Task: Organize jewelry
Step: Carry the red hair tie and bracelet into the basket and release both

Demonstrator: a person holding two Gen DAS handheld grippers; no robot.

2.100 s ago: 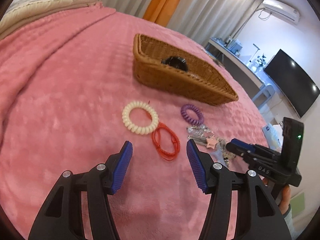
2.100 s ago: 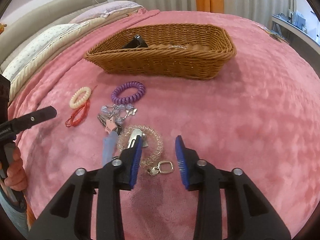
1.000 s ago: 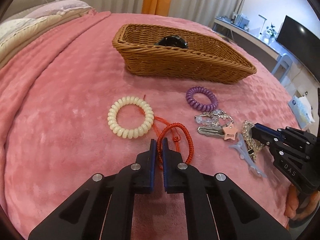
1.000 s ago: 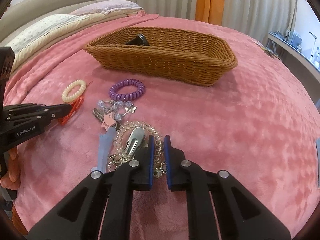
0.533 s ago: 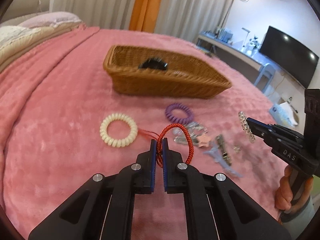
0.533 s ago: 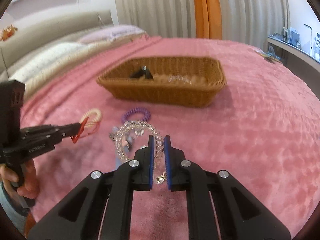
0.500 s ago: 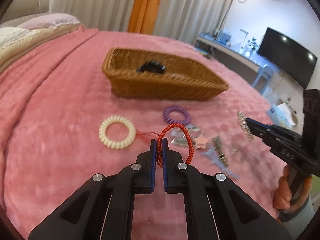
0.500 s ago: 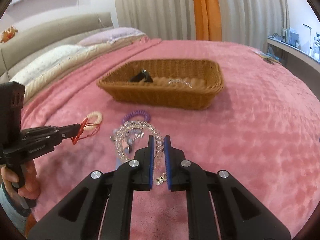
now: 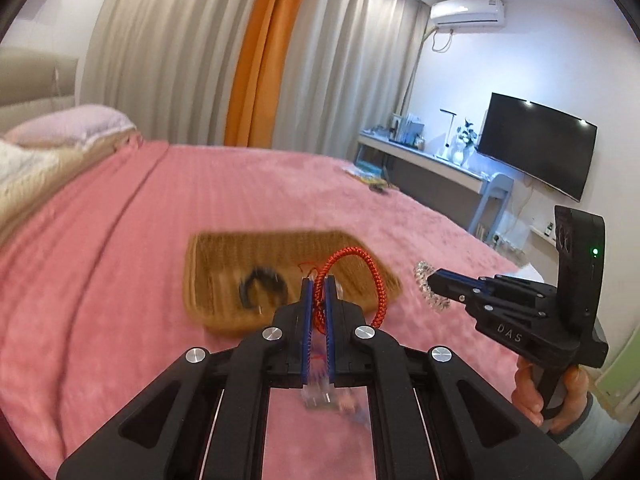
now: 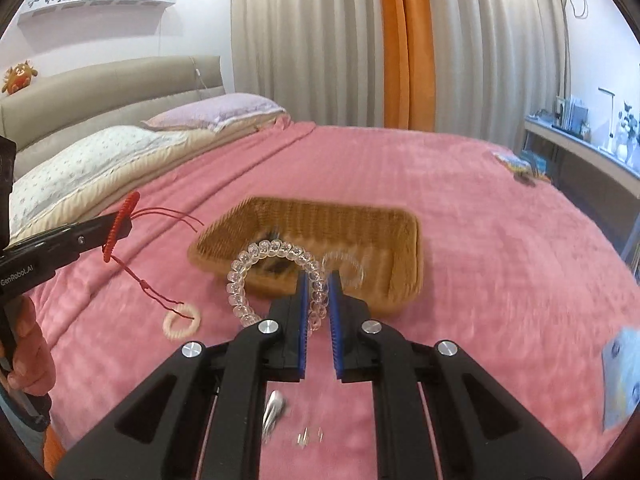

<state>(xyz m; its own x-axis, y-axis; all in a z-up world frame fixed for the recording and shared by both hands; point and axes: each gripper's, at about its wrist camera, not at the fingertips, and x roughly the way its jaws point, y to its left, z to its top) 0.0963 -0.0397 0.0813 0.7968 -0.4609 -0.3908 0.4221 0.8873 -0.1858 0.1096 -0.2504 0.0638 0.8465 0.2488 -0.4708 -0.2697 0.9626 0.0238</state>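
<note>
1. A pink plush bed [image 10: 500, 248] lies under both hand-held grippers.
2. A brown woven wicker basket [image 10: 404, 248] sits just ahead of them.
3. The left hand-held gripper [image 9: 319, 280] pinches a red braided cord bracelet [image 9: 376, 276], lifted above the basket.
4. The right hand-held gripper [image 10: 319, 280] pinches a clear beaded bracelet [image 10: 240, 276], raised before the basket.
5. A cream spiral hair tie [image 10: 181, 322] lies on the bed, left of the right hand-held gripper.

Both grippers are matte black plastic with angular, hollowed-out linkage arms joined by round silver screws. The left gripper [image 9: 318, 280] has narrow ribbed blue pads lining its fingers [image 9: 306, 312], and its side reads "GenRobot.AI" in white. The right gripper [image 10: 319, 278] has the same blue ribbed pads and silver screws; its side is marked "DAS", and a tall black housing behind it shows a small green light. A grey sleeve cuff [image 9: 600, 412] shows at the right hand [image 9: 536, 396].
</note>
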